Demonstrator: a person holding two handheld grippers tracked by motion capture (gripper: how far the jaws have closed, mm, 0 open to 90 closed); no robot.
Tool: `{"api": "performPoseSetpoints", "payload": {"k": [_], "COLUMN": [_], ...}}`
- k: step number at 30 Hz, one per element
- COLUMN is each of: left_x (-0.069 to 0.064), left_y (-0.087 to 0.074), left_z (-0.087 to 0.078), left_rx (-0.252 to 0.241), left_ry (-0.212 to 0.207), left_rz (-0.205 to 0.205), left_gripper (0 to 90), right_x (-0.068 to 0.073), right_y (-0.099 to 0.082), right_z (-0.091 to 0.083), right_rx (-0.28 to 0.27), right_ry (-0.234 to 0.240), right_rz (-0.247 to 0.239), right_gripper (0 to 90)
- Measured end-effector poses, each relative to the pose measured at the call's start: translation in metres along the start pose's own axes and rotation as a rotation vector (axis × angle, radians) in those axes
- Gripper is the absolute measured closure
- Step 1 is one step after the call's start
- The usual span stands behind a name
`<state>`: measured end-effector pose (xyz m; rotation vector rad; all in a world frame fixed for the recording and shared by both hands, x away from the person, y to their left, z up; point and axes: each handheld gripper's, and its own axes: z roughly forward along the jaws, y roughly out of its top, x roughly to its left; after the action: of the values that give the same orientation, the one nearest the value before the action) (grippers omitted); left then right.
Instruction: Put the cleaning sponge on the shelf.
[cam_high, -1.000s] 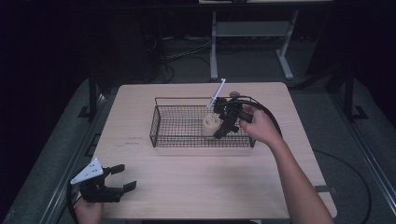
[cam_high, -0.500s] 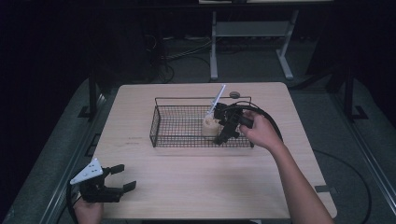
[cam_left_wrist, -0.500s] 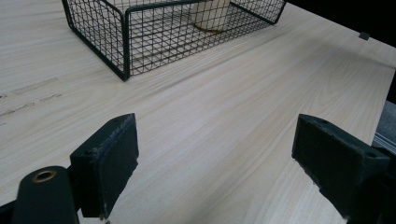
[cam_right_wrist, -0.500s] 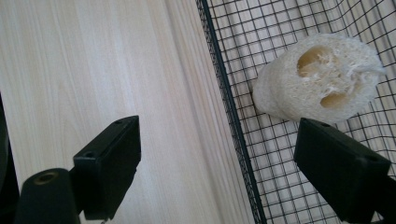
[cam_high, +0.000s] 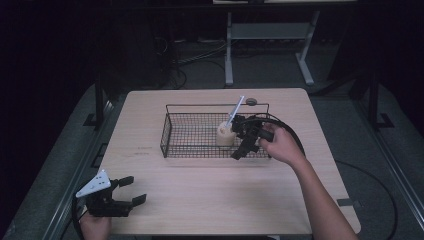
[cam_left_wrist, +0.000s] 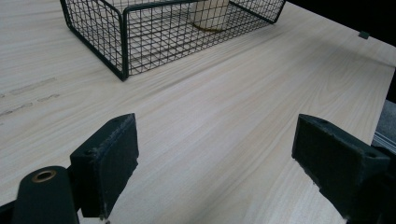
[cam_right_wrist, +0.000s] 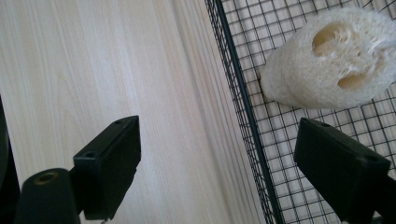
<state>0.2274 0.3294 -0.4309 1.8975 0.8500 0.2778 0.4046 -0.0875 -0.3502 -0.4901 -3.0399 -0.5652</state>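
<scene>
A pale loofah sponge lies inside the black wire basket at the table's middle. My right gripper hovers over the basket's front right part, open. Its jaws straddle the basket's wall, one above bare table and one above the mesh floor just short of the loofah. Nothing is held between them. My left gripper rests low at the table's front left corner, open and empty. From there the basket and the loofah's base show far ahead.
A small round dark object lies on the table just behind the basket. The wooden table is bare between the basket and the front edge. A metal stand and cables sit on the floor beyond.
My right gripper has drawn back from the loofah toward the basket's front wall. The loofah stays in the basket. The left gripper has not moved.
</scene>
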Motion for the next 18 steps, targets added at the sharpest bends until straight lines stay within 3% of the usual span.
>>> {"api": "performPoseSetpoints", "payload": {"k": [18], "left_x": [0.000], "left_y": [0.000], "left_z": [0.000], "left_rx": [0.001], "left_ry": [-0.001], "left_rz": [-0.001], "left_gripper": [13.4], "right_x": [0.009], "right_y": [-0.013], "right_z": [0.010], "right_rx": [0.017], "right_ry": [0.017], "right_rz": [-0.008], "right_gripper": [14.7]}}
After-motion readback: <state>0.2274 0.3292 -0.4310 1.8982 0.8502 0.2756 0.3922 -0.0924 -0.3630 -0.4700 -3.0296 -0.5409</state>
